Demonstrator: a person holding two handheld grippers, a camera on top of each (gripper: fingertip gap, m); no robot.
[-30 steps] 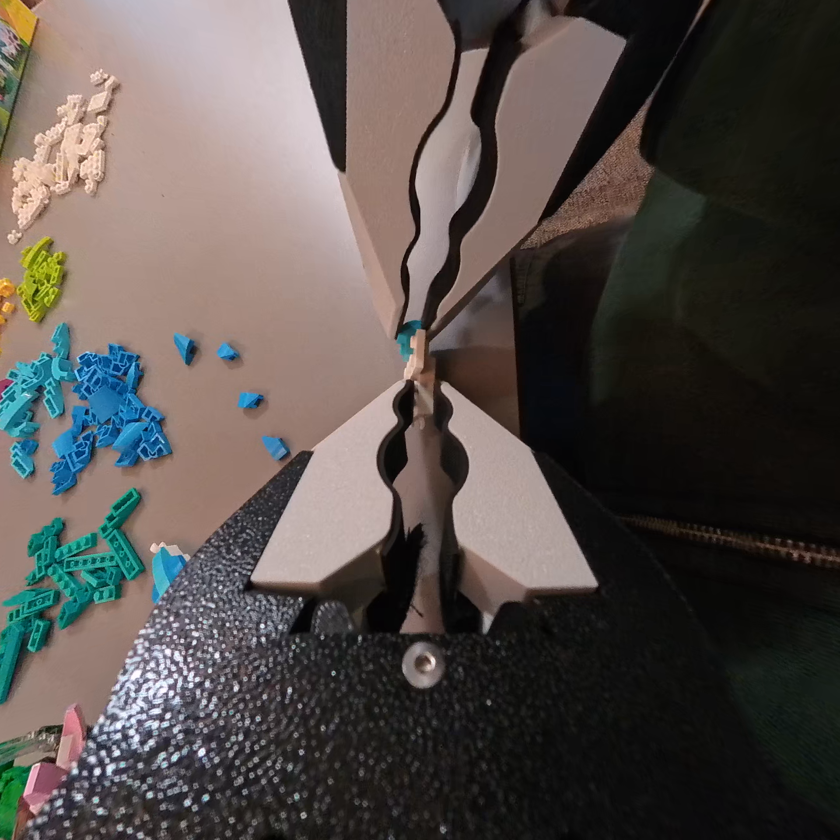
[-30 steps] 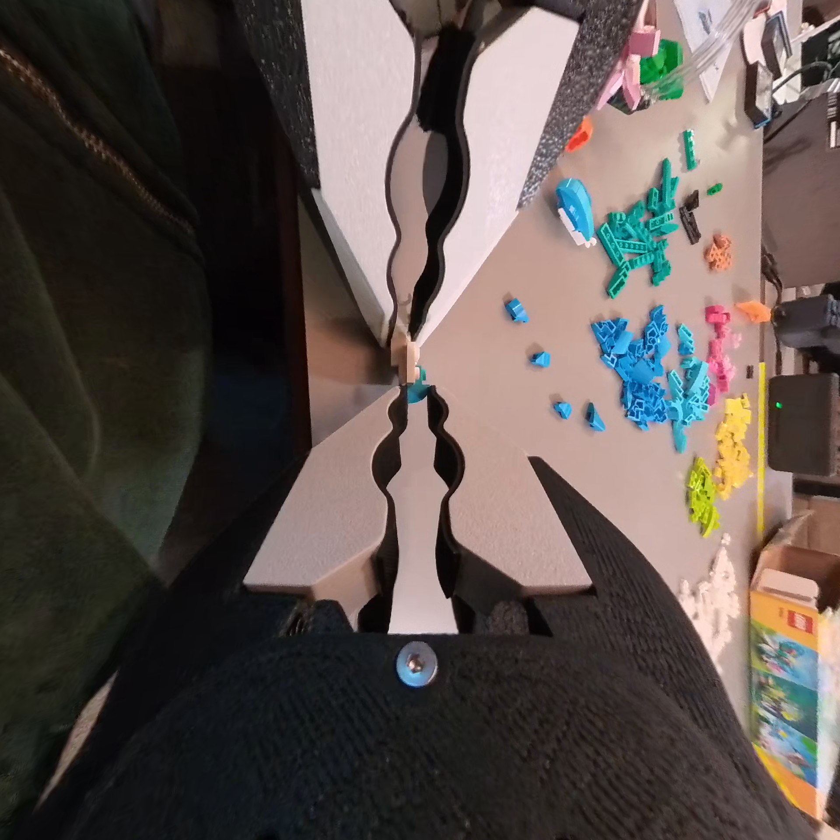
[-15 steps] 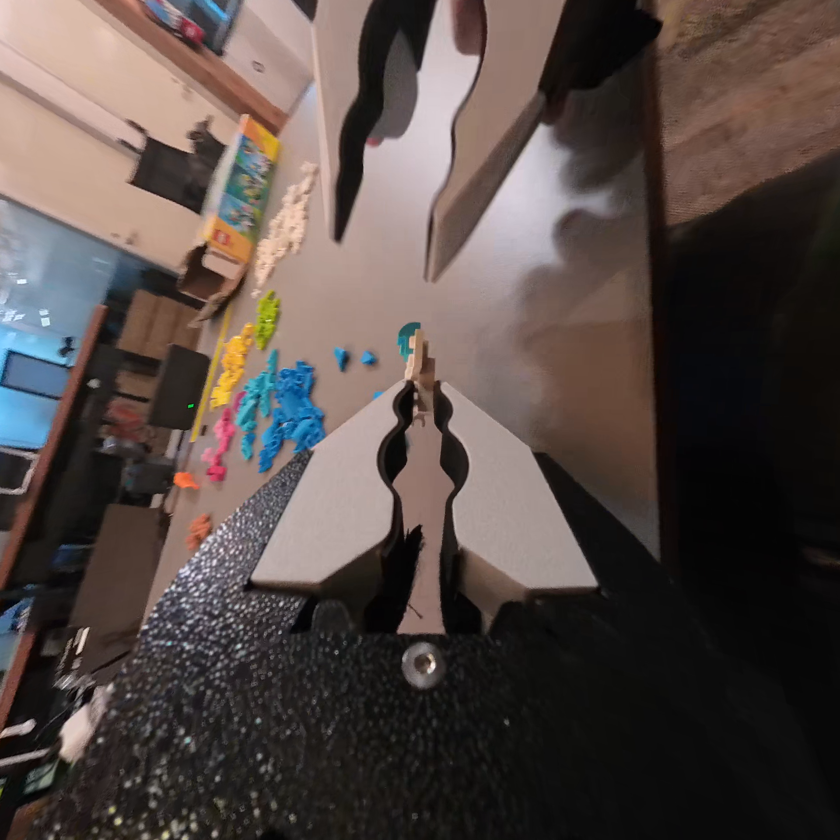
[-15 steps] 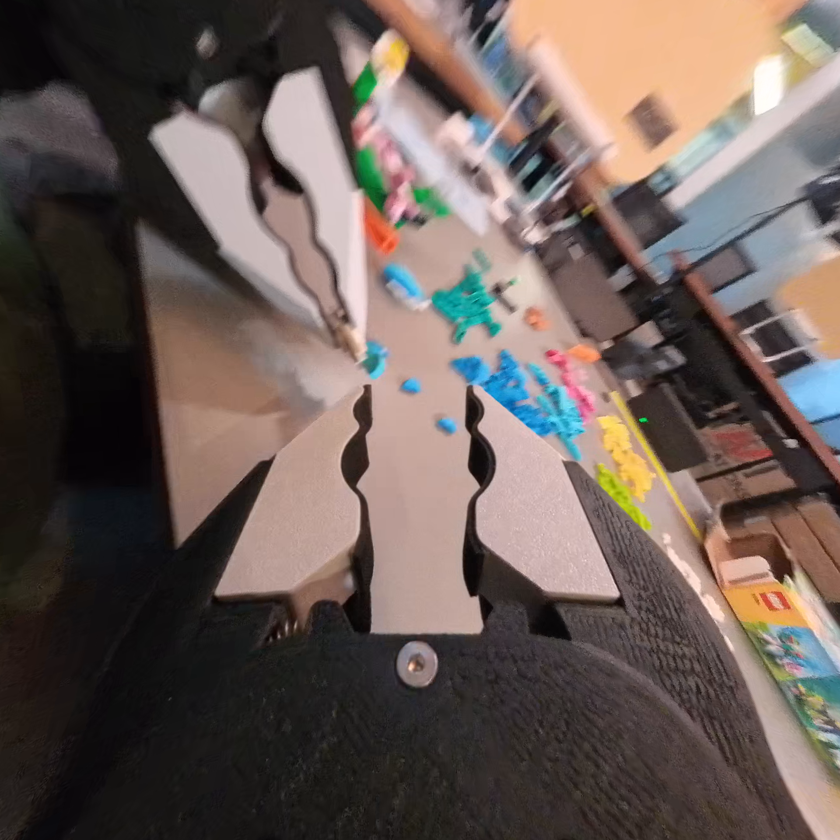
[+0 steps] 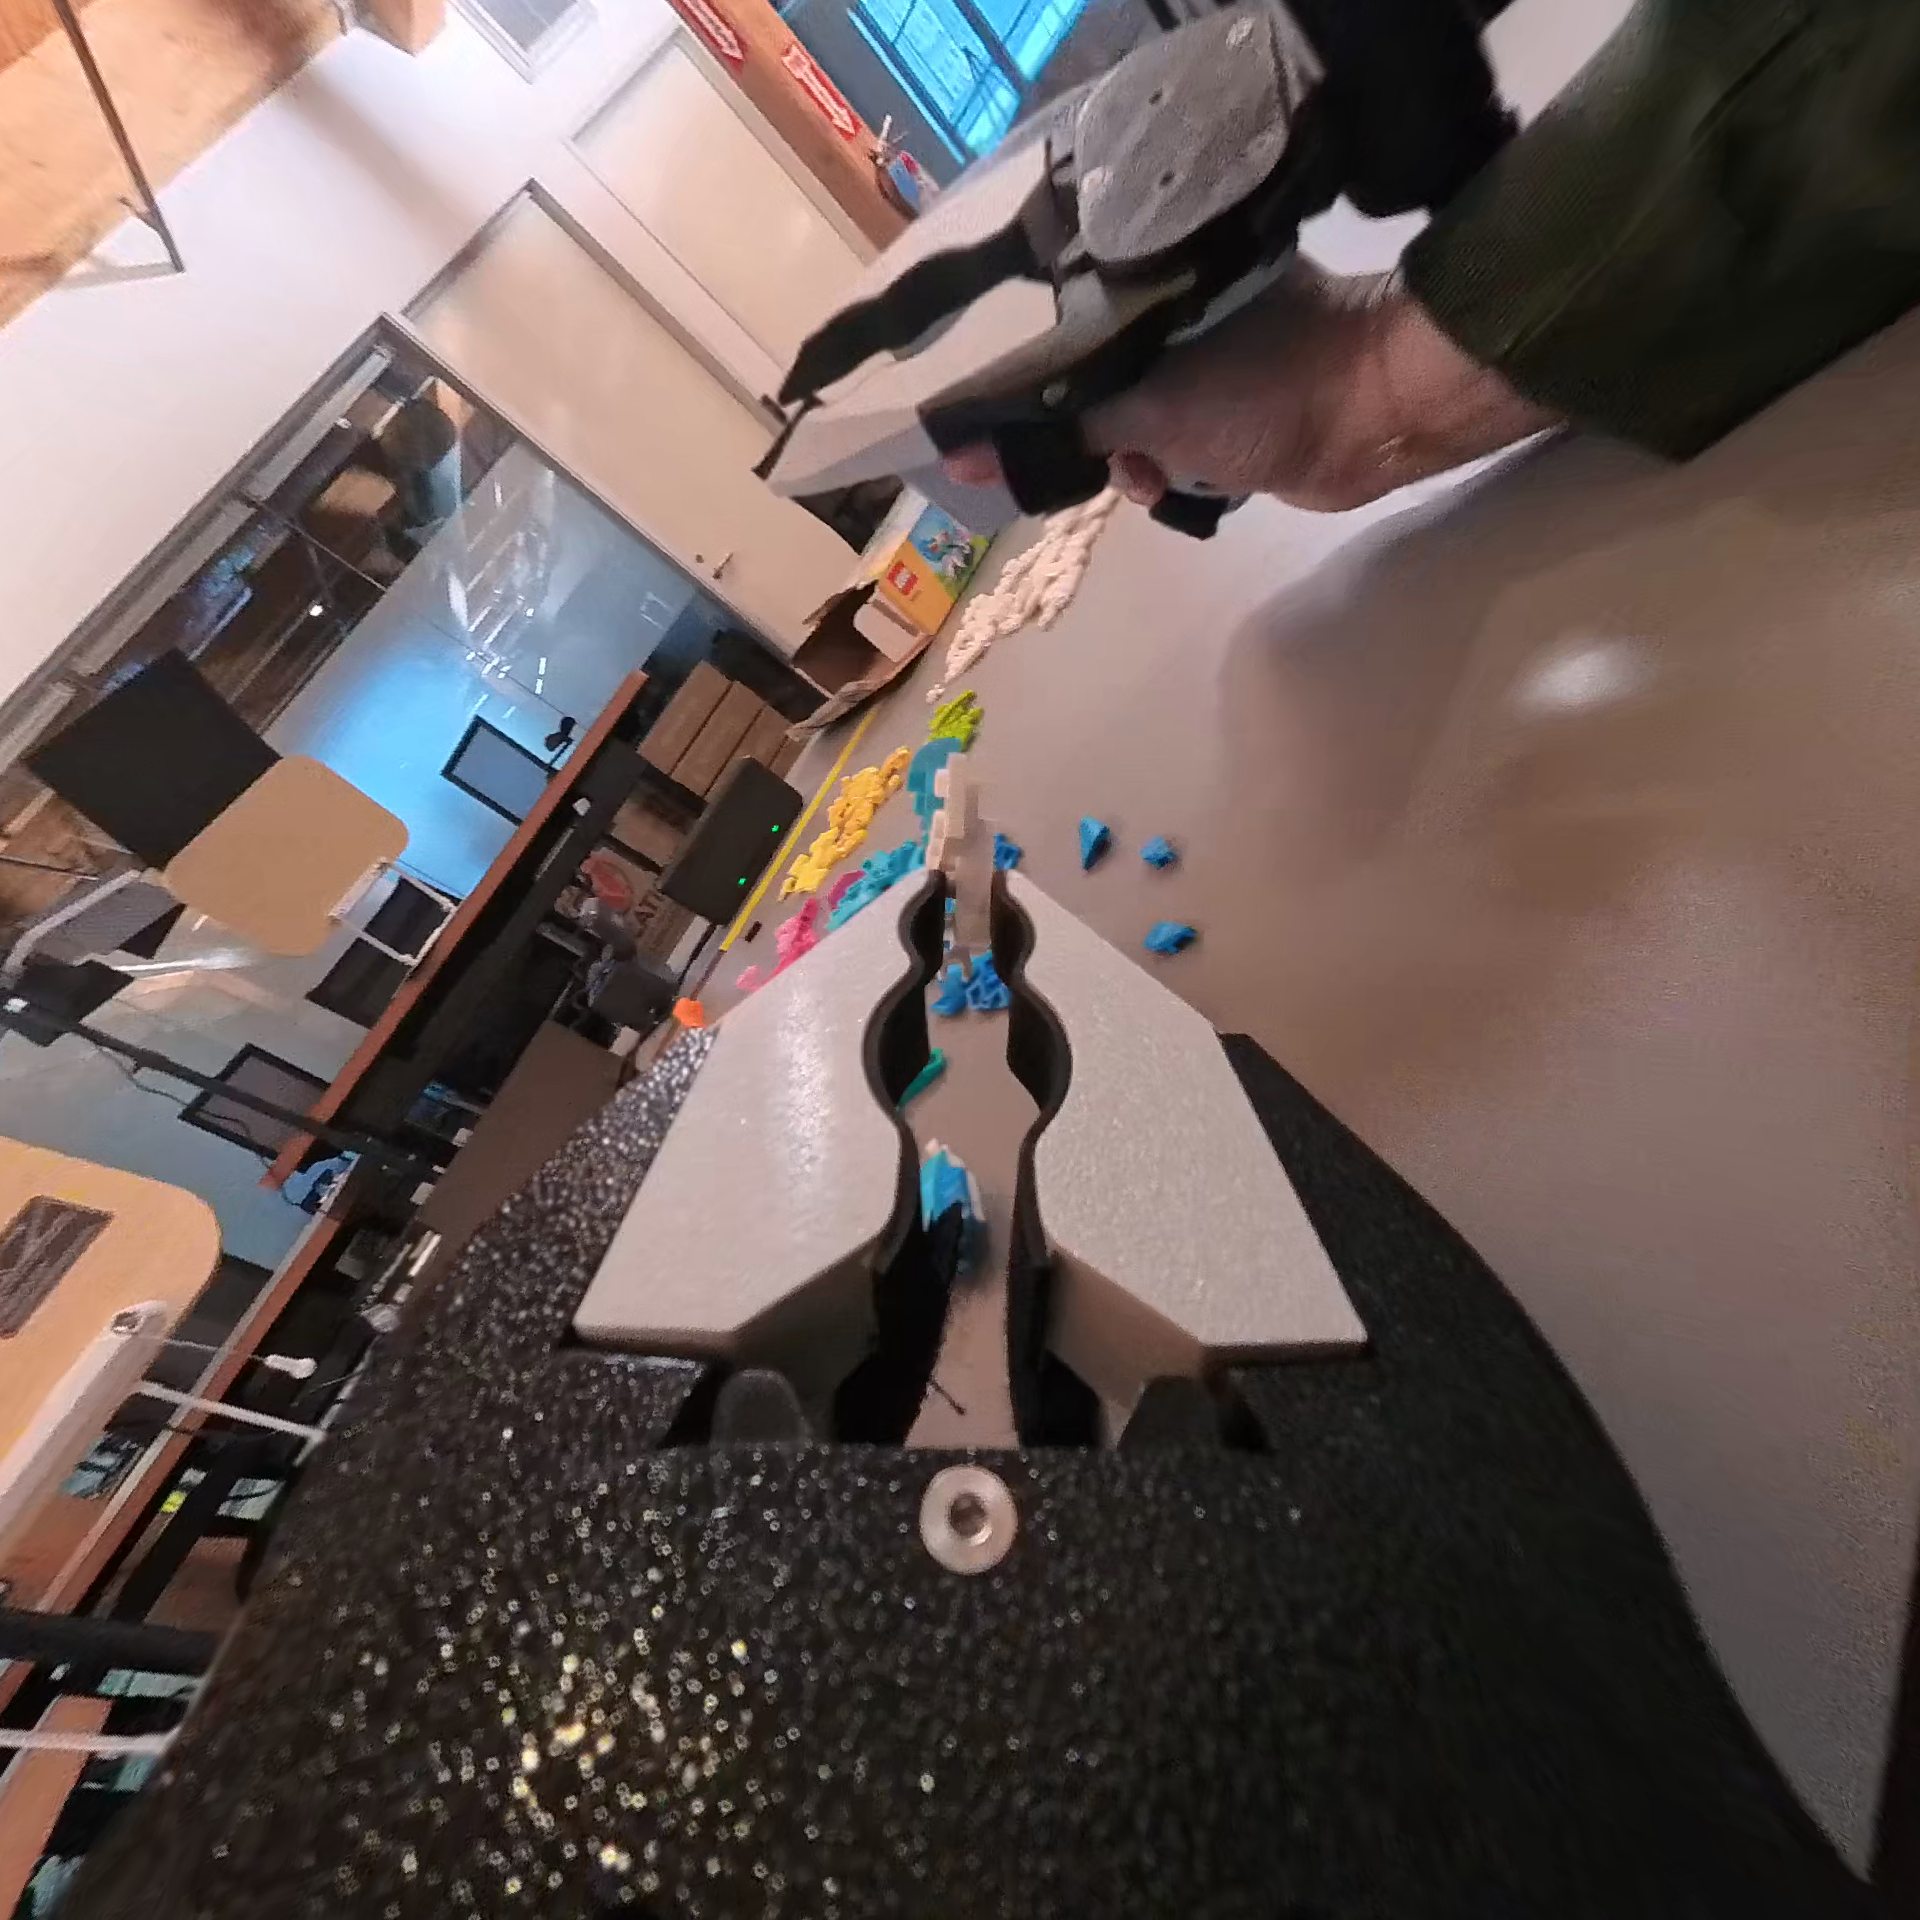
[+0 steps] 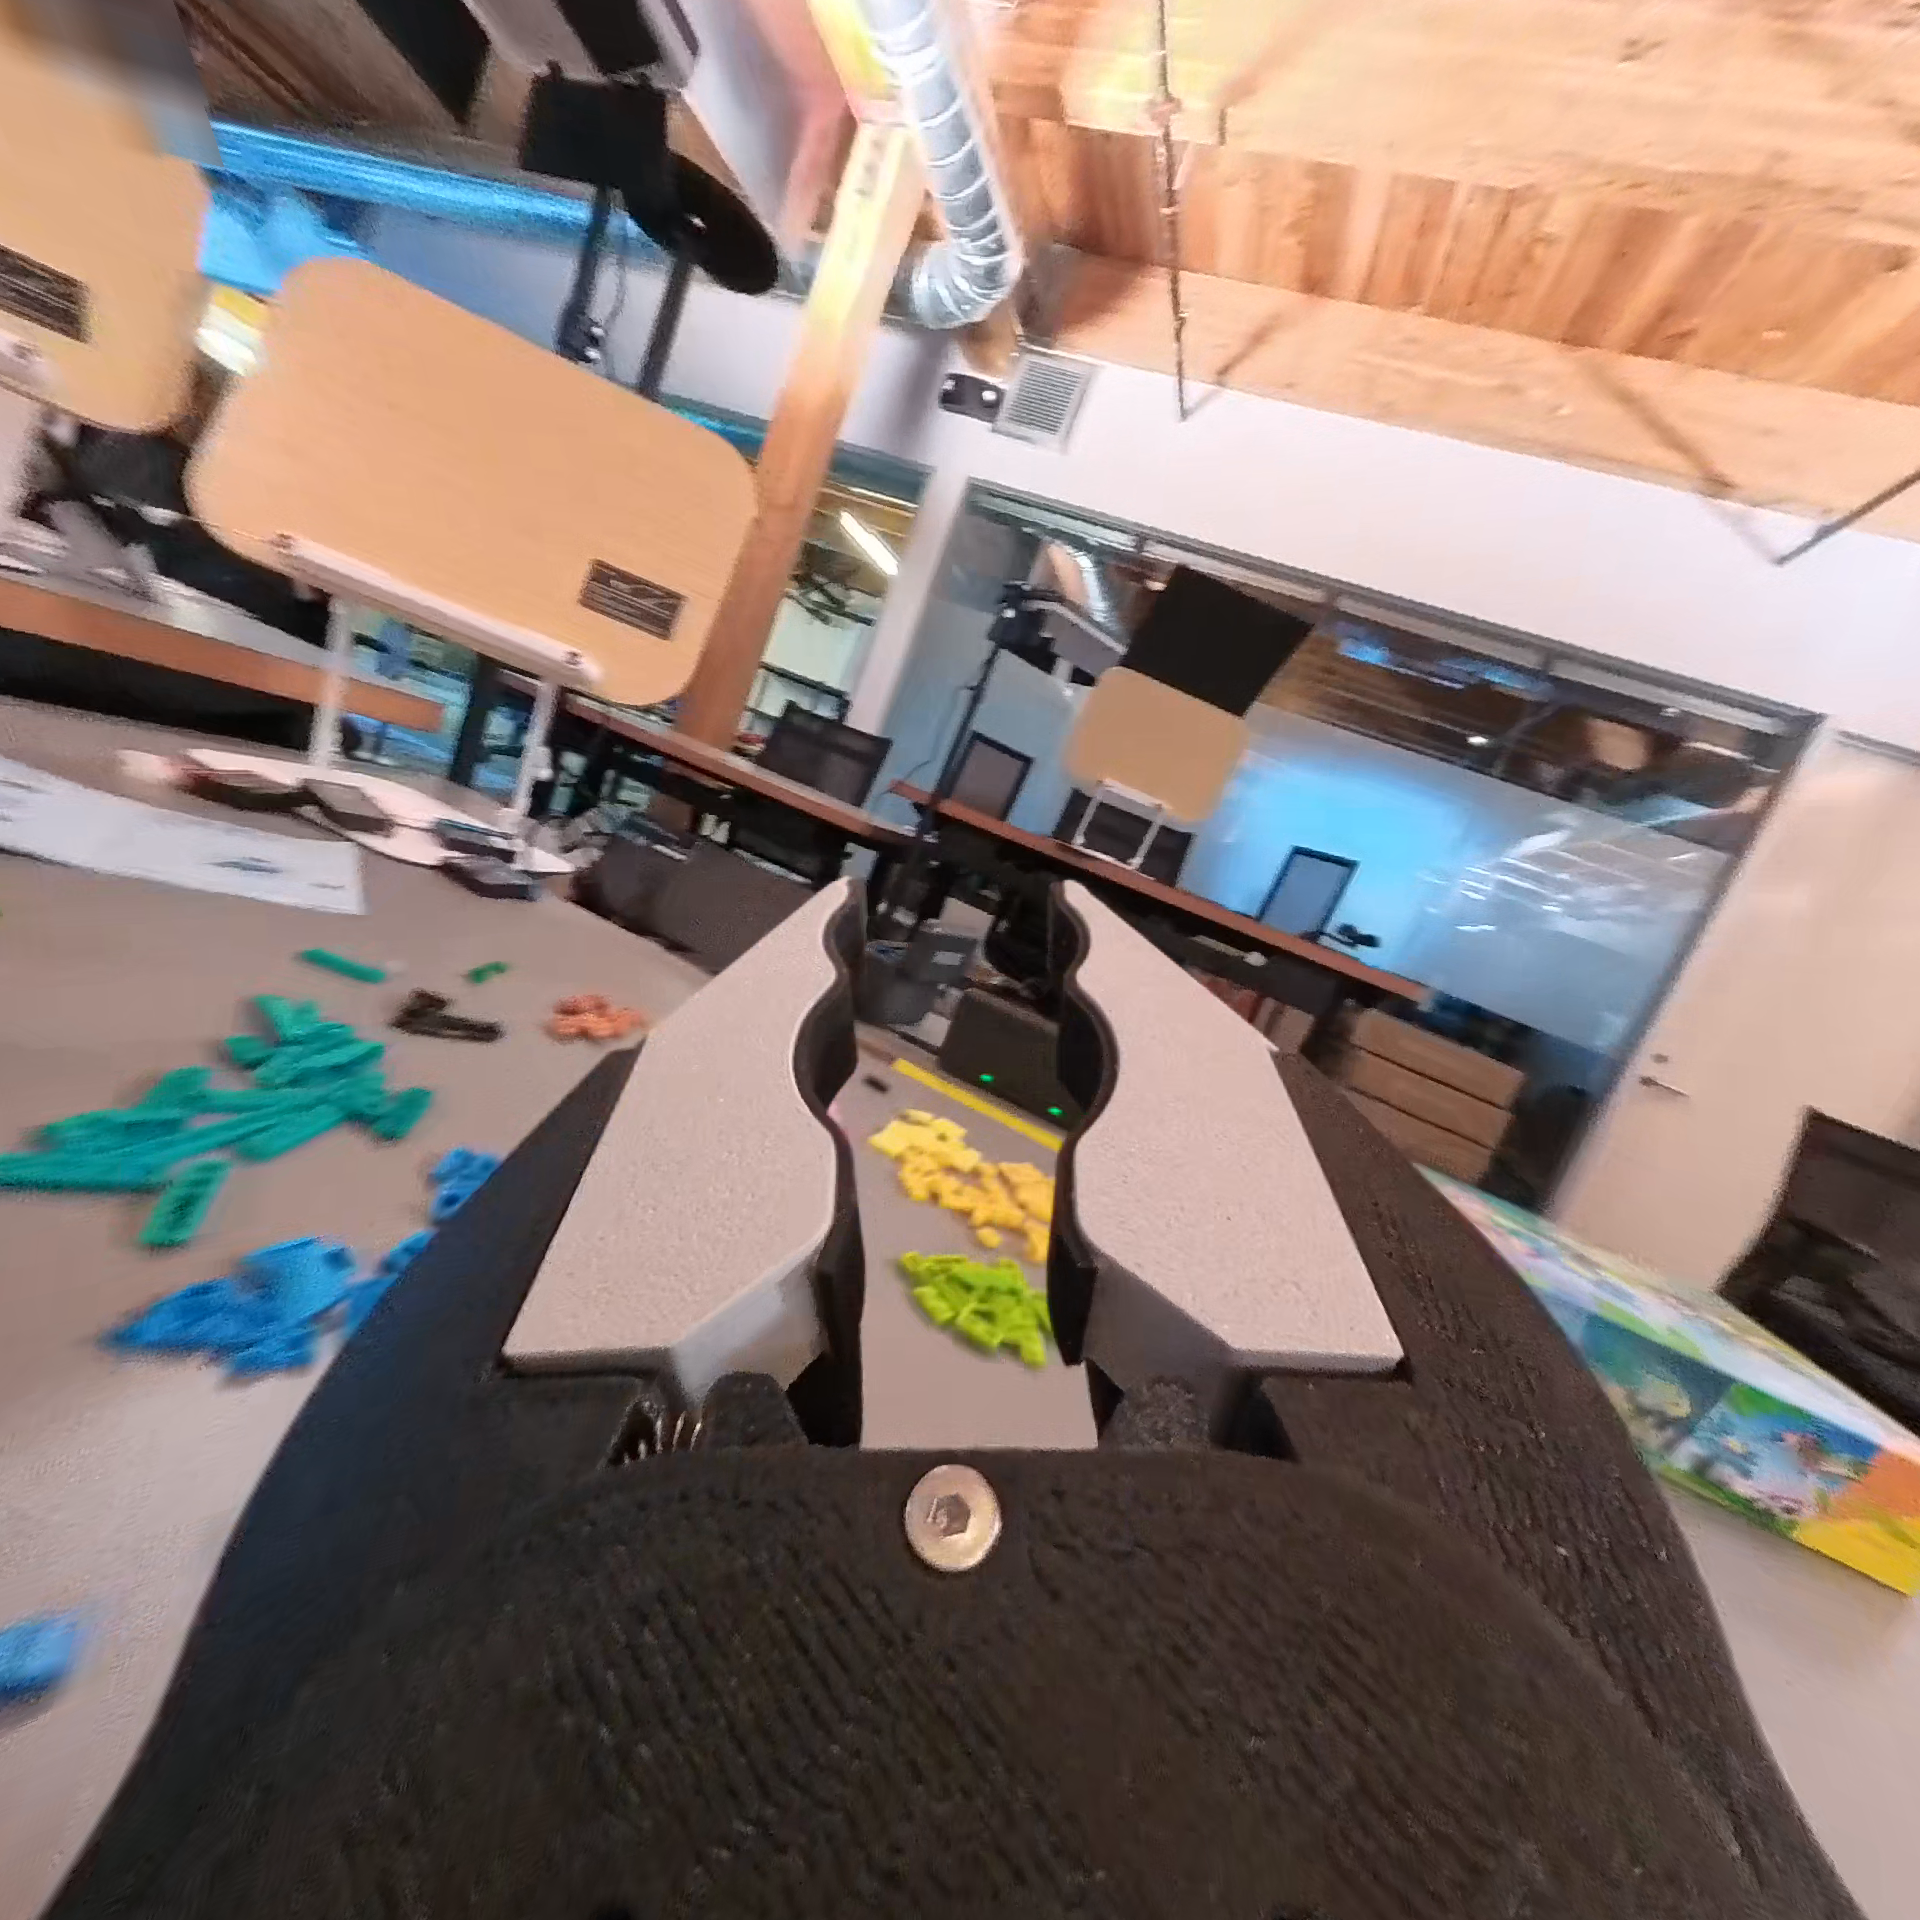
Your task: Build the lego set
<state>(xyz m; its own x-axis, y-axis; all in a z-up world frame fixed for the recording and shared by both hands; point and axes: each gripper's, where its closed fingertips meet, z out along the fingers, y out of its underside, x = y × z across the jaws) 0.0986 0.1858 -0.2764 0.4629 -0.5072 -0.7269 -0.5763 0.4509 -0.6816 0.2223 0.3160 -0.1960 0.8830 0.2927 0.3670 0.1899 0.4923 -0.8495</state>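
Nearest the left wrist camera, the left gripper (image 5: 966, 883), with grey wavy-edged fingers on a speckled black body, has its jaws clamped on a small cream-and-white stack of lego plates (image 5: 954, 821) that stands up past the fingertips with a bit of teal piece just behind it; this looks like the part-built assembly, held clear above the grey bench (image 5: 1558, 935) so that a further piece can be pressed on. Just beyond the tips a few loose blue wedge-shaped bricks (image 5: 1127, 883) lie apart from the heaps, probably picked out as the next pieces. Farther left along the bench the bricks are sorted by colour, likely to make finding each part quicker: a pink heap (image 5: 800, 925), a yellow heap (image 5: 847, 821), a lime-green heap (image 5: 956, 717) and, farther still, a white heap (image 5: 1029, 582) beside the open colourful cardboard set box (image 5: 925, 561). Up at the far right, a bare hand (image 5: 1278, 436) in a dark green sleeve holds the right gripper (image 5: 779, 426) well above the bench. From its own wrist view the right gripper's (image 6: 956, 904) jaws stand apart and empty, pointing over the yellow (image 6: 966, 1174) and lime-green (image 6: 977, 1299) heaps, with a teal-green heap of long bricks (image 6: 239, 1101) and a blue heap (image 6: 260, 1309) to the left and the set box (image 6: 1683, 1392) to the right. I judge it is heading out to fetch another brick.
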